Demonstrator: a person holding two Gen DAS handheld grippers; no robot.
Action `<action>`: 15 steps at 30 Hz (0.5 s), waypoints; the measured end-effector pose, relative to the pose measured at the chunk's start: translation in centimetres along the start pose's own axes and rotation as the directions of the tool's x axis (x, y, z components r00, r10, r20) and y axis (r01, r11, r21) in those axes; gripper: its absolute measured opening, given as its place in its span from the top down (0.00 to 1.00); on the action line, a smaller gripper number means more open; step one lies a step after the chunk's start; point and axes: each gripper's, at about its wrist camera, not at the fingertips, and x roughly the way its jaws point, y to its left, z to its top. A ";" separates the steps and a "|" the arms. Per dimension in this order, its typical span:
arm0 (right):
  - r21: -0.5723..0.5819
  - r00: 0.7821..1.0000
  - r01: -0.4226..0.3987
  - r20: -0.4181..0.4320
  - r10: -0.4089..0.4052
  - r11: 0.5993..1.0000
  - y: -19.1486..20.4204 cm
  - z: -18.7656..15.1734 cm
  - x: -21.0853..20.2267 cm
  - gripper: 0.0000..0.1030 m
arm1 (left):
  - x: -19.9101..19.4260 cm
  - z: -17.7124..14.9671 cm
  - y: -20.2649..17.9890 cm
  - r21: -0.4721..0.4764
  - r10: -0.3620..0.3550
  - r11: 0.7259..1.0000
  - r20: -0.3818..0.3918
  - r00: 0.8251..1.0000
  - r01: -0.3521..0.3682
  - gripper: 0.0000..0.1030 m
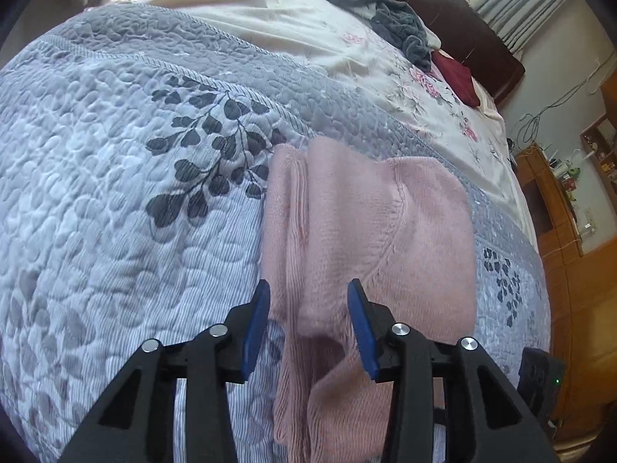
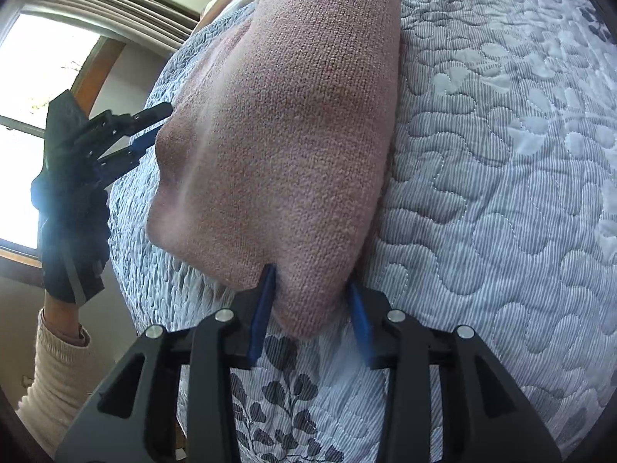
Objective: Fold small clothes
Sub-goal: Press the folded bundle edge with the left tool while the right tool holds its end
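A pink knitted garment (image 1: 366,212) lies folded on the blue-grey quilted bedspread (image 1: 115,154), with its near end hanging over the bed's edge. My left gripper (image 1: 308,283) is open just above the garment's near part, its blue fingers straddling a bunched fold. In the right wrist view the same garment (image 2: 289,115) fills the middle. My right gripper (image 2: 312,277) is open, and the garment's rounded near corner sits between its fingers. The left gripper (image 2: 154,133) shows at the garment's far left edge, held by a gloved hand (image 2: 69,208), jaws apart.
A grey towel-like heap (image 1: 385,15) and a dark red cloth (image 1: 459,77) lie on the white floral sheet (image 1: 308,31) by the dark headboard (image 1: 482,34). Wooden furniture (image 1: 559,212) stands past the bed's right side. A window (image 2: 38,77) is behind the gloved hand.
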 end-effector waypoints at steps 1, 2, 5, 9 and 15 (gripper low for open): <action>-0.002 1.000 -0.001 0.002 0.001 1.000 0.0 0.2 0.0 0.62 | 0.6 0.4 -0.1 0.001 -0.007 1.000 -0.004 1.000 0.007 0.61; -0.005 1.000 -0.002 0.002 0.002 1.000 -0.2 0.1 -0.2 0.62 | 1.0 0.6 -0.1 -0.002 -0.012 1.000 -0.011 1.000 0.012 0.63; -0.020 1.000 0.005 0.002 -0.005 1.000 -0.9 -0.4 -1.0 0.61 | 1.5 0.7 0.0 -0.025 -0.052 0.998 -0.008 0.999 0.052 0.81; -0.038 1.000 0.009 0.004 -0.009 0.999 -1.0 -0.6 -1.3 0.61 | -0.7 0.0 1.9 -0.087 -0.092 0.991 0.089 0.992 0.100 0.89; -0.050 1.000 0.027 -0.001 -0.027 0.998 -0.5 -0.3 -0.8 0.61 | 0.7 -0.7 4.1 -0.140 -0.101 0.985 0.041 0.994 0.106 0.90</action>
